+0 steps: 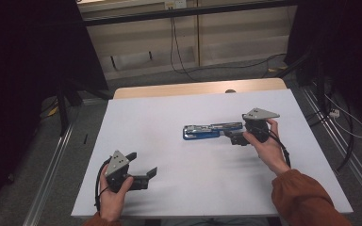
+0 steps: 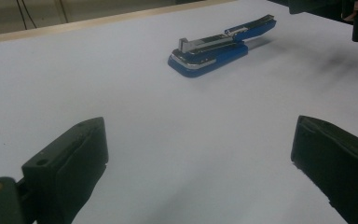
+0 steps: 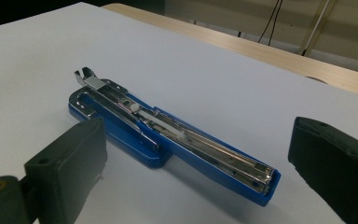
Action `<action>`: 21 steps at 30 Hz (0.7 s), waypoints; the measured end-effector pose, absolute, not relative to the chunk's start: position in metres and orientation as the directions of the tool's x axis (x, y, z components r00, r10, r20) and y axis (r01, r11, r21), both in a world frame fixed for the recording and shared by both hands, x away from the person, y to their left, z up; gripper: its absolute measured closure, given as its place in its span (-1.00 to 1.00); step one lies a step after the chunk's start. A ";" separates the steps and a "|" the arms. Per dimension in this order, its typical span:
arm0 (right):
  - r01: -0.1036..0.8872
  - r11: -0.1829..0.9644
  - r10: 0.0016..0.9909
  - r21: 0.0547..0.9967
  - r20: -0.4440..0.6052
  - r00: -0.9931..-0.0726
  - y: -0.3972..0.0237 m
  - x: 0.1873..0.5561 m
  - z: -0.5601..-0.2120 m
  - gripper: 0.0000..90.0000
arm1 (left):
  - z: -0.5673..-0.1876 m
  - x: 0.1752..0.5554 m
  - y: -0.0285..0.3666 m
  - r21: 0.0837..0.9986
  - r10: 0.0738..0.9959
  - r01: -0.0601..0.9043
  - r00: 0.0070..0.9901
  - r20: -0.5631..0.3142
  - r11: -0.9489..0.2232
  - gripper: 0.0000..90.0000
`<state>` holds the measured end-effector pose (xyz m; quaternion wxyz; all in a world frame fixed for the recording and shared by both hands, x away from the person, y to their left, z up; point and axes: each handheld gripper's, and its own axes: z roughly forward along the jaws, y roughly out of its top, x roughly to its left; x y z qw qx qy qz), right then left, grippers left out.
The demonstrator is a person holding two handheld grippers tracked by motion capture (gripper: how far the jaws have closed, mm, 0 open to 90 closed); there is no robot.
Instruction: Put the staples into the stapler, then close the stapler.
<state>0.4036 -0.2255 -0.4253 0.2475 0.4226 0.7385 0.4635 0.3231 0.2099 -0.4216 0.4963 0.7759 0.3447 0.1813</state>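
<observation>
The right gripper [image 1: 234, 137] sits right of centre in the high view, its jaws spread wide and aimed at the stapler [image 1: 211, 130], which lies near the middle of the white desk [image 1: 169, 113]. In the right gripper view the stapler [image 3: 168, 140] runs from upper left to lower right between the two black jaws, folded open so that its chrome staple channel faces up; neither jaw touches it. That layout suggests why the gripper is held low and close: the open arm, slightly raised at its lower-right end, is the nearest part to take, and wide jaws leave room to straddle it. The left gripper [image 1: 140, 167] rests at the lower left of the high view, held in the person's hand [image 1: 113, 195], its jaws likewise apart with nothing between them. In the left gripper view the stapler [image 2: 221, 44] lies far off at the upper centre, well apart from that gripper, which seems parked out of the way, perhaps ready to steady the blue base once the other has a hold. Whether staples sit in the channel is hard to tell.
</observation>
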 end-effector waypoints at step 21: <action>0.390 0.193 0.889 0.900 0.008 -0.458 -0.248 0.392 -0.428 -0.93 | -0.425 0.342 0.192 0.889 0.695 0.385 0.710 -0.114 -0.247 -0.89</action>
